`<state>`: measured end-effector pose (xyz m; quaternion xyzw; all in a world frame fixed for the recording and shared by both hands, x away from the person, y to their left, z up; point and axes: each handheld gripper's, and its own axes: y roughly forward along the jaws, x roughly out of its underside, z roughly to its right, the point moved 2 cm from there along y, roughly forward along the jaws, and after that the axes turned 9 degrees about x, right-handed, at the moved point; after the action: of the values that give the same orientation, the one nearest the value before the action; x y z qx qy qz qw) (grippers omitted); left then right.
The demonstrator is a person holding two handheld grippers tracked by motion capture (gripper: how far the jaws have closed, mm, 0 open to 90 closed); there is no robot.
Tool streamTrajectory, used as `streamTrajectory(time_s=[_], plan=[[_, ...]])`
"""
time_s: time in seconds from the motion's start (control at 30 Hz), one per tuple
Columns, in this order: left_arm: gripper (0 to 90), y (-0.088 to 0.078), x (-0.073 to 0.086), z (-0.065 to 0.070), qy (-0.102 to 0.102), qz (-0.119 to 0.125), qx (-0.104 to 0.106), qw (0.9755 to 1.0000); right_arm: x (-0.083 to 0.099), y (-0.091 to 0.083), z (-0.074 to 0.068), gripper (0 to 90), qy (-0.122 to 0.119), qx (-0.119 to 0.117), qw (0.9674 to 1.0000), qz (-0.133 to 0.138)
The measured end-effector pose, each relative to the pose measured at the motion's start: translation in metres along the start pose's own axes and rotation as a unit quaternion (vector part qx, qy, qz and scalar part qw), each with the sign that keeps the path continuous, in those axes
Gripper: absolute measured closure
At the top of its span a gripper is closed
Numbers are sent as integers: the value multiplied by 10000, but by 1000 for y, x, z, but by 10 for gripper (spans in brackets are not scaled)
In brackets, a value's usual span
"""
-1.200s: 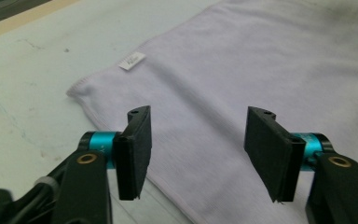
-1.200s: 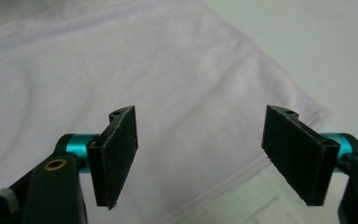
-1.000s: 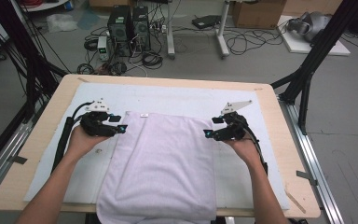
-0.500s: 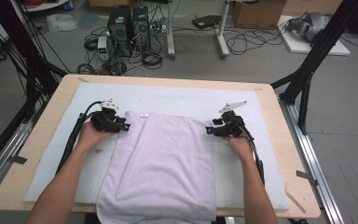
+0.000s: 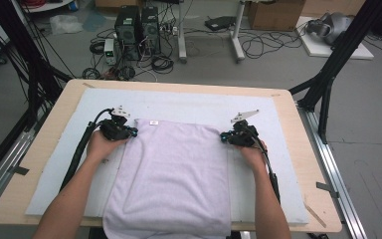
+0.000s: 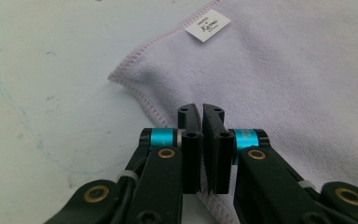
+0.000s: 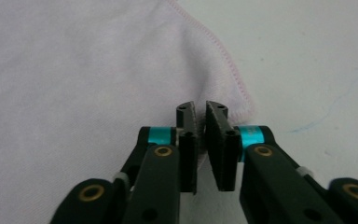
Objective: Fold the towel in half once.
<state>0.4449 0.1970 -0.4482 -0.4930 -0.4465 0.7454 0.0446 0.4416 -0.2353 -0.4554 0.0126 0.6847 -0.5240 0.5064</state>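
Left gripper (image 6: 202, 112) and right gripper (image 7: 200, 109), jaws having just closed, each pinch a side hem of the pale lilac towel (image 5: 171, 174), which lies flat on the white mat (image 5: 278, 164). Left gripper view reveals a white label (image 6: 208, 25) near the far corner.

Both grippers low, jaws pinched together

Forearms reach in side by side; the left gripper (image 5: 131, 131) and right gripper (image 5: 225, 137) point inward toward each other. Each pair of jaws has just been closing and now clamps a towel (image 5: 174, 169) edge.
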Motion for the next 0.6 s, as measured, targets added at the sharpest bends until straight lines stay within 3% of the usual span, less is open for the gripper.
streamTrajectory(time_s=[0.1, 0.3, 0.43, 0.53, 0.6], plan=[[862, -8, -1, -1, 9, 84, -16, 10000, -3, -3, -2, 852, -49, 97, 9999, -12], [863, -34, -7, 1, 160, 402, -15, 9991, -15, -26, -1, 857, 49, 54, 9995, 314], [863, -54, -8, 10, 274, 697, 64, 9972, -25, -50, -5, 859, 9, 22, 9986, 533], [863, -70, -3, 24, 449, 930, 74, 9946, -27, -68, -14, 858, -24, -186, 9977, 657], [863, -77, 4, 30, 528, 914, 56, 9944, -24, -80, -22, 858, -90, -272, 9966, 766]])
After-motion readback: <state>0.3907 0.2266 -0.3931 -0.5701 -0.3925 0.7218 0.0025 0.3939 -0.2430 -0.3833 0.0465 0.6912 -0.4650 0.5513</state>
